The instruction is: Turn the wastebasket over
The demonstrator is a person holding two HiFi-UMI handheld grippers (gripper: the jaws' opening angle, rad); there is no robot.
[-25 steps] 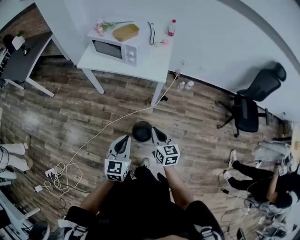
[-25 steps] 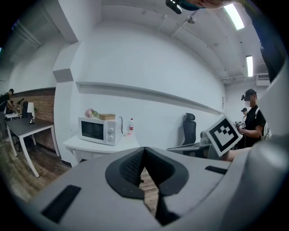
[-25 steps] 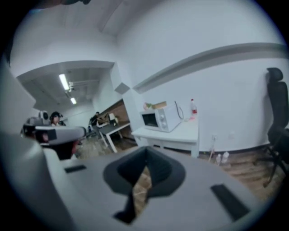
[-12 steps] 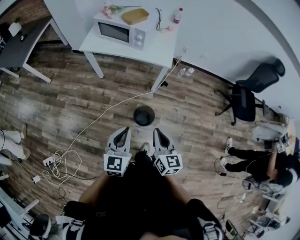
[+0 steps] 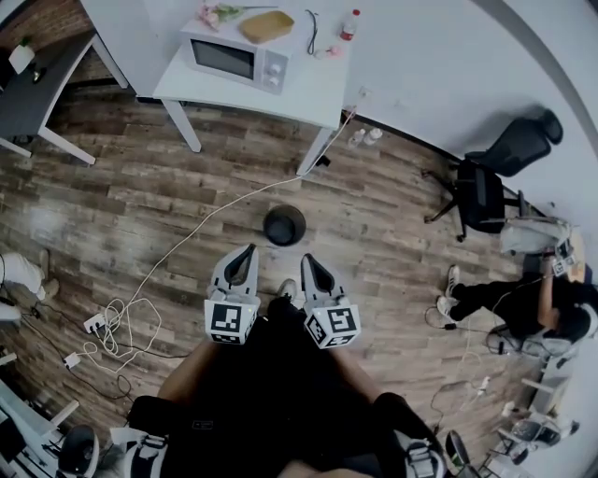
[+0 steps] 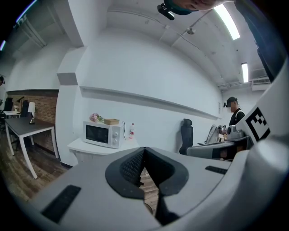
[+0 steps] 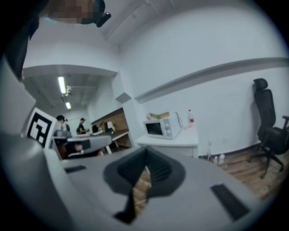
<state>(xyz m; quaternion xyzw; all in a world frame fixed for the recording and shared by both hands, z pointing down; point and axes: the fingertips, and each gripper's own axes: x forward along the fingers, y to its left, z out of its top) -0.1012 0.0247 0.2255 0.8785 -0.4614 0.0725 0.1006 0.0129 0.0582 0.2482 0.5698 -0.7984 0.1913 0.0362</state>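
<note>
Pulled back toward the body over the last second: left gripper (image 5: 247,254) and right gripper (image 5: 307,261), earlier right up at the wastebasket (image 5: 284,225), now near it but clear of it, bare floor (image 5: 140,215) between. Both with jaws together, clamped on nothing; only a sliver of floorboards through each slit.

Reads as a let-go and a step away, so probably a turn finished or given up. Cannot tell from above whether upright or upside down. Stands free on the floor, dark and round, just ahead of the two tips, near a white cable (image 5: 207,220).

As for writing: nearest, only black-and-white square markers on the cubes (image 5: 231,322), no letters. Nothing legible on the wastebasket. Further off, against the wall, a white table (image 5: 308,89) with microwave (image 5: 232,58), tan dish (image 5: 265,26) and bottle (image 5: 351,24); no brand or label readable on any. Off to the right, an office chair (image 5: 486,196) and a seated person (image 5: 523,299); no print legible there either.
</note>
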